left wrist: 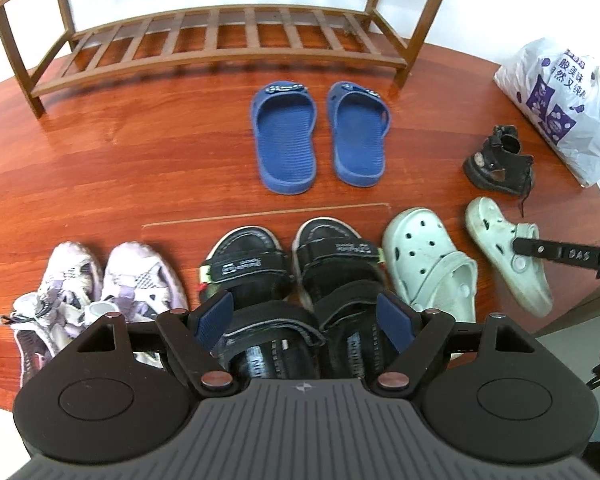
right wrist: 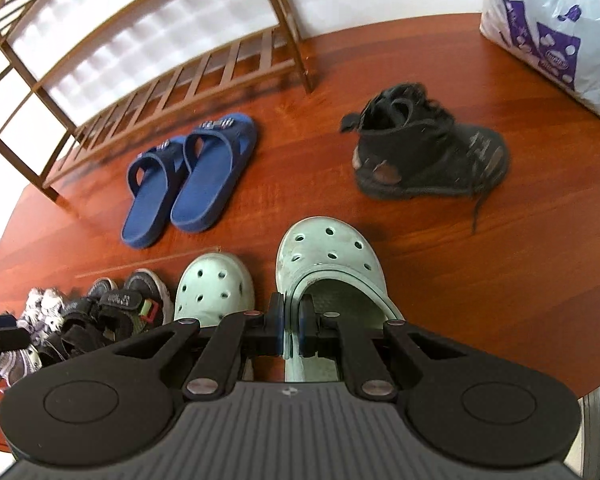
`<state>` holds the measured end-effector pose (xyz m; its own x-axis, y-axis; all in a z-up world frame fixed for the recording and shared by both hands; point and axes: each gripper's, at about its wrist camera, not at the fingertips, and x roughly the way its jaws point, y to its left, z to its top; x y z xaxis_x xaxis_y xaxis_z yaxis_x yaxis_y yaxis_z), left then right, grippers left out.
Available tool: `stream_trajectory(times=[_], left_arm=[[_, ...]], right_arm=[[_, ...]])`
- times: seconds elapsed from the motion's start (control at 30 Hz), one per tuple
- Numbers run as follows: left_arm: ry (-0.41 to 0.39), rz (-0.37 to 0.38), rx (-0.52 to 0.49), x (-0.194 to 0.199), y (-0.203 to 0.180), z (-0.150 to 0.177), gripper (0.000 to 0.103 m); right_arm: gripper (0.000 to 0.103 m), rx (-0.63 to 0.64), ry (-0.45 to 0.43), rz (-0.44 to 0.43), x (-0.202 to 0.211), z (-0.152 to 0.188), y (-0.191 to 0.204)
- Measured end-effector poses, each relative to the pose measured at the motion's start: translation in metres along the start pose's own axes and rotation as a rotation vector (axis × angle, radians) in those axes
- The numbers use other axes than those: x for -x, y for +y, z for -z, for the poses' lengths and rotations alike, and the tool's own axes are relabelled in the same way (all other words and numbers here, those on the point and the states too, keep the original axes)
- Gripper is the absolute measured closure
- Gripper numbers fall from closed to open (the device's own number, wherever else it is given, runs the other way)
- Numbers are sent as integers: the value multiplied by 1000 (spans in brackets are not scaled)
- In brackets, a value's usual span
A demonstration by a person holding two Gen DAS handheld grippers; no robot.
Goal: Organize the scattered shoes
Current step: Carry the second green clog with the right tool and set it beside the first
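Note:
My right gripper (right wrist: 292,330) is shut on the side wall of a pale green clog (right wrist: 328,256), beside its mate (right wrist: 216,288). In the left wrist view that clog (left wrist: 500,240) lies angled with the right gripper's finger on it, next to its mate (left wrist: 428,260). My left gripper (left wrist: 308,320) is open and empty above a pair of black sandals (left wrist: 288,280). A pair of lilac sneakers (left wrist: 100,280) sits at the left. A pair of blue slides (left wrist: 320,136) lies farther out. A lone black boot (right wrist: 424,148) lies on its side.
A wooden shoe rack (left wrist: 220,40) stands against the white wall at the back. A white and purple plastic bag (left wrist: 560,96) sits at the far right. The floor (left wrist: 140,152) is red-brown wood.

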<state>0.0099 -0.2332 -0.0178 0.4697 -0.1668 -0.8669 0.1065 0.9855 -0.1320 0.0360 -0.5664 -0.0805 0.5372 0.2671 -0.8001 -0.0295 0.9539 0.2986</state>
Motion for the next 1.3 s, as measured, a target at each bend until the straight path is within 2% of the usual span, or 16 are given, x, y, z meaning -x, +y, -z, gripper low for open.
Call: stream_trajectory(times=[0.53, 0.77, 0.83, 0.9, 1.13, 1.3], left_arm=[[-12, -17, 48, 8, 40, 13, 23], [-22, -5, 70, 9, 52, 18, 23], [-26, -2, 74, 10, 55, 19, 23], [-31, 1, 74, 11, 57, 21, 23], [-52, 7, 52, 17, 63, 22, 22], [-53, 21, 32, 17, 66, 22, 21]], right_arm=[[95, 75, 25, 57, -30, 21, 39], [88, 100, 18, 71, -20, 18, 45], [84, 96, 20, 77, -15, 17, 46], [74, 94, 18, 83, -9, 16, 48], [65, 104, -3, 108, 10, 15, 61], [52, 71, -23, 133, 19, 12, 61]])
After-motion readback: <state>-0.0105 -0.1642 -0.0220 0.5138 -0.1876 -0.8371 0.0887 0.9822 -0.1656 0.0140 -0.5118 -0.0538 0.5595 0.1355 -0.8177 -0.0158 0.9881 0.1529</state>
